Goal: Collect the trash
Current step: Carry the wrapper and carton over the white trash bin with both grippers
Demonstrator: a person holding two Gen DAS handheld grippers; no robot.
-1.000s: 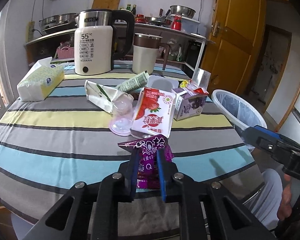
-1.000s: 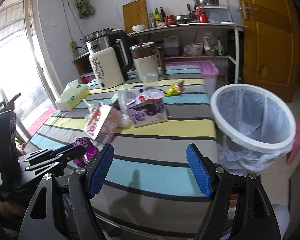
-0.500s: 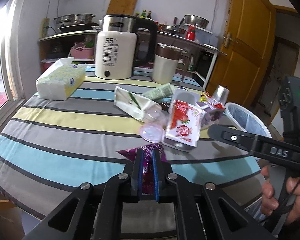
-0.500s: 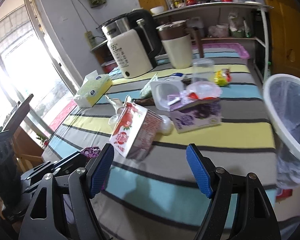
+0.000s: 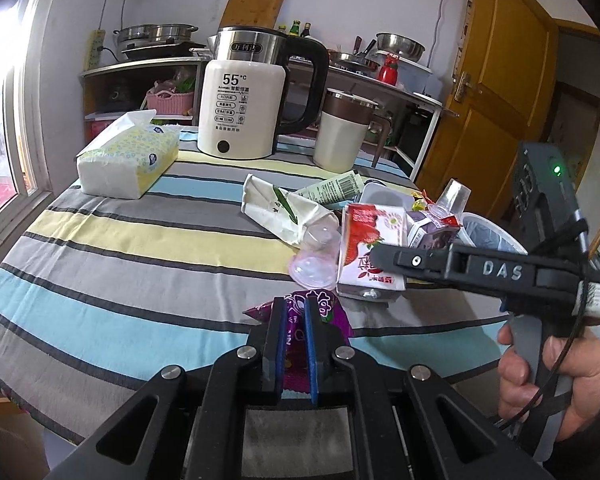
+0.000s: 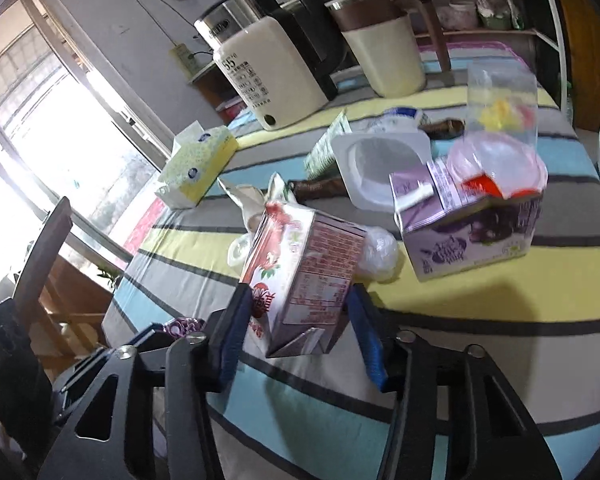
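My left gripper (image 5: pixel 296 312) is shut on a purple snack wrapper (image 5: pixel 330 312) at the near edge of the striped table (image 5: pixel 120 248). My right gripper (image 6: pixel 298 312) is open, its blue pads on either side of a red and white strawberry milk carton (image 6: pixel 304 260) lying on the table; I cannot tell whether the pads touch it. The carton also shows in the left wrist view (image 5: pixel 370 248), with the right gripper's body (image 5: pixel 480 270) across it. Behind lie a purple carton (image 6: pixel 472 228), a white plastic tub (image 6: pixel 380 160), clear cups (image 5: pixel 314 262) and a white paper bag (image 5: pixel 284 210). The white bin's rim (image 5: pixel 496 236) shows at the table's right.
A white kettle (image 5: pixel 244 116), a beige mug with a brown lid (image 5: pixel 344 132) and a tissue pack (image 5: pixel 128 156) stand at the back of the table. A shelf with pots runs along the wall. A yellow door (image 5: pixel 496 92) is at the right.
My right gripper has moved left and down from beside the bin to the red carton, which now lies between its open pads. My left gripper has closed tighter on the purple wrapper.
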